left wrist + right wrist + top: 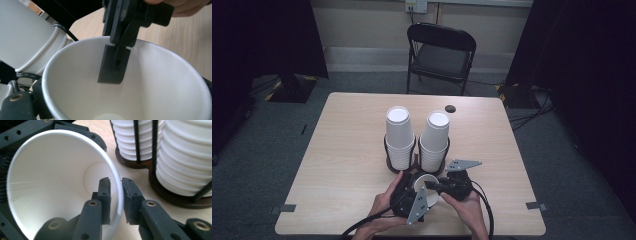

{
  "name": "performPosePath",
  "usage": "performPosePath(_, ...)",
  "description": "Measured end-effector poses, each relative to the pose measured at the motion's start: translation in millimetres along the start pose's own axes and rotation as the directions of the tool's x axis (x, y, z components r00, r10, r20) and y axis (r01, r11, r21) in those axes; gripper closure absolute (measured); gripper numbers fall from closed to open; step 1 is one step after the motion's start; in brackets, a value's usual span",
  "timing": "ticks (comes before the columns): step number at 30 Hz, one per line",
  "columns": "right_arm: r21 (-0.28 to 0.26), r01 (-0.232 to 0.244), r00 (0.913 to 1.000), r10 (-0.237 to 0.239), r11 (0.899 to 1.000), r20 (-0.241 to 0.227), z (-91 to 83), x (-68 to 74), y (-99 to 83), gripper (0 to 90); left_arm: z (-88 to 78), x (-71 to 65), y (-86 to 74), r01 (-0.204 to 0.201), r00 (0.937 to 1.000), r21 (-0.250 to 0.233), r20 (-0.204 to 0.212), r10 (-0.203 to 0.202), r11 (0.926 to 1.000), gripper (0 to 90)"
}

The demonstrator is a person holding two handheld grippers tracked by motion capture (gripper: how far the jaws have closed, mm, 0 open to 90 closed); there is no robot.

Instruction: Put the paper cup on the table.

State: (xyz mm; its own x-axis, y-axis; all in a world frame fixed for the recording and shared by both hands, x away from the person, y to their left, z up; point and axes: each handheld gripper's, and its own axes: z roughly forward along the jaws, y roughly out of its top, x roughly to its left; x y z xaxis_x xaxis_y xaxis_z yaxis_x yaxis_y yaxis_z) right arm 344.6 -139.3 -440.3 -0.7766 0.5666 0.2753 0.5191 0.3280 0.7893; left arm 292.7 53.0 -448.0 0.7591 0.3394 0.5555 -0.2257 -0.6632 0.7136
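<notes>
Nearest to us in the right gripper view, our right gripper (115, 195) straddles the rim of a white paper cup (50, 185): one black jaw sits inside the cup, the other outside, and the thin wall runs between them. The jaws are nearly closed on that wall, though a sliver of gap shows beside the outer jaw, so we cannot tell whether they truly pinch it.

The cup is plain white, smooth inside, with a rolled rim and a round flat bottom showing past the inner jaw. A faint crease runs across its inner wall. It lies tilted on its side, mouth toward the right gripper.

In the left gripper view the cup (155, 85) opens just ahead of the camera, and the right gripper's inner jaw hangs down into it from the far rim. The left gripper's (409, 197) own jaws are hidden around the cup, which seems cradled between them; we cannot tell how firmly they hold it.

From the high view, both hands meet at the near edge of the table (337, 150), with the cup (428, 186) between the two grippers. Just beyond the jaws stand two stacks of white cups (399, 135), each in a dark wire holder (175, 197) on a round base. A black chair (439, 55) stands beyond the table.
</notes>
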Motion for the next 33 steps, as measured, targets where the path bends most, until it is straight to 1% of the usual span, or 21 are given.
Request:
performPosePath(2,-0.019,-0.008,1.0,0.008,1.0,0.0,-1.6,-1.2,-0.2,73.3,0.8,2.2,-1.9,0.03,0.9996,-0.013,-0.004,-0.03,0.9995,9.9)
performPosePath(3,-0.03,-0.011,0.9999,0.012,0.999,0.004,-2.1,-1.5,-0.3,71.8,0.5,3.5,-2.6,0.033,0.9994,-0.005,-0.011,-0.033,0.9995,9.9)
performPosePath(5,-0.046,-0.014,0.9999,0.014,0.999,0.002,-2.7,-1.8,-1.0,68.5,0.7,6.0,-5.1,0.079,0.9968,-0.027,-0.009,-0.079,0.9965,9.9)
performPosePath(6,-0.055,-0.017,0.9998,0.018,0.998,0.007,-3.2,-1.3,-1.4,67.8,-0.1,7.5,-6.0,0.09,0.9959,-0.028,-0.009,-0.09,0.9955,9.9)
performPosePath(7,-0.066,-0.02,0.9998,0.021,0.998,0.005,-4.0,-1.0,-2.0,66.9,-0.1,7.5,-6.0,0.09,0.9959,-0.028,-0.009,-0.09,0.9955,9.9)
performPosePath(8,-0.076,-0.021,0.9997,0.022,0.997,0.009,-4.9,-0.4,-2.5,65.7,-0.1,8.0,-7.2,0.113,0.9935,-0.046,-0.005,-0.113,0.9925,9.9)
performPosePath(10,-0.097,-0.019,0.9997,0.02,0.995,0.014,-6.7,0.6,-3.4,64.6,-0.6,8.1,-9.0,0.135,0.9909,-0.054,0.0,-0.135,0.9895,9.9)
performPosePath(12,-0.111,-0.022,0.9993,0.025,0.994,0.028,-8.2,1.5,-4.4,62.2,-0.2,8.7,-10.4,0.147,0.9891,-0.06,0.004,-0.147,0.9873,9.9)
performPosePath(13,-0.114,-0.021,0.9991,0.025,0.993,0.035,-8.5,2.2,-4.6,61.7,0.4,8.3,-11.1,0.161,0.9869,-0.062,0.0,-0.161,0.985,9.8)
performPosePath(14,-0.119,-0.018,0.999,0.022,0.993,0.039,-8.8,2.6,-4.7,60.6,0.5,9.3,-12.0,0.163,0.9864,-0.06,-0.007,-0.164,0.9848,9.8)
performPosePath(17,-0.143,-0.021,0.9984,0.028,0.99,0.049,-11.6,2.9,-5.2,58.2,-1.5,13.2,-16.3,0.202,0.9792,-0.074,0.002,-0.203,0.9765,9.8)
performPosePath(18,-0.159,-0.022,0.9984,0.03,0.987,0.048,-12.9,2.7,-5.4,57.3,-2.3,13.9,-17.7,0.218,0.9759,-0.078,-0.002,-0.218,0.9729,9.7)
performPosePath(20,-0.193,-0.021,0.9982,0.032,0.981,0.052,-15.9,2.5,-5.6,56.6,-3.7,16.6,-20.1,0.23,0.973,-0.082,-0.006,-0.231,0.9698,9.7)
performPosePath(21,-0.21,-0.024,0.9977,0.037,0.978,0.056,-17.1,2.4,-5.7,55.6,-4.4,17.4,-21.2,0.242,0.9698,-0.088,-0.009,-0.244,0.9663,9.7)
performPosePath(23,-0.238,-0.021,0.9971,0.037,0.971,0.067,-19.6,1.8,-6.0,53.2,-6.0,18.9,-23.1,0.255,0.9661,-0.095,-0.015,-0.258,0.9622,9.8)
performPosePath(24,-0.263,-0.024,0.997,0.043,0.965,0.065,-21.1,1.4,-6.7,49.8,-6.9,19.2,-24.1,0.265,0.9631,-0.104,-0.019,-0.268,0.9586,9.7)
performPosePath(25,-0.284,-0.03,0.9965,0.051,0.958,0.066,-22.6,0.8,-7.5,48.6,-8.4,19.9,-25.3,0.276,0.9604,-0.111,-0.011,-0.278,0.9549,9.7)
performPosePath(27,-0.306,-0.04,0.9959,0.062,0.951,0.065,-25.9,-0.4,-9.8,47.4,-10.6,20.4,-27.8,0.302,0.9523,-0.122,-0.009,-0.305,0.9456,9.7)
performPosePath(29,-0.328,-0.033,0.9918,0.072,0.944,0.106,-29.1,-1.4,-12.7,44.9,-12.4,21.5,-30.7,0.314,0.9473,-0.124,-0.023,-0.319,0.9411,9.7)
performPosePath(31,-0.354,-0.035,0.989,0.083,0.935,0.122,-32.8,-2.9,-16.3,42.6,-14.8,23.3,-34.1,0.337,0.9387,-0.132,-0.028,-0.344,0.9321,9.7)
performPosePath(33,-0.374,-0.029,0.983,0.094,0.927,0.157,-35.5,-3.9,-19.4,40.8,-17.6,25.8,-37.3,0.354,0.9313,-0.133,-0.042,-0.362,0.9259,9.7)
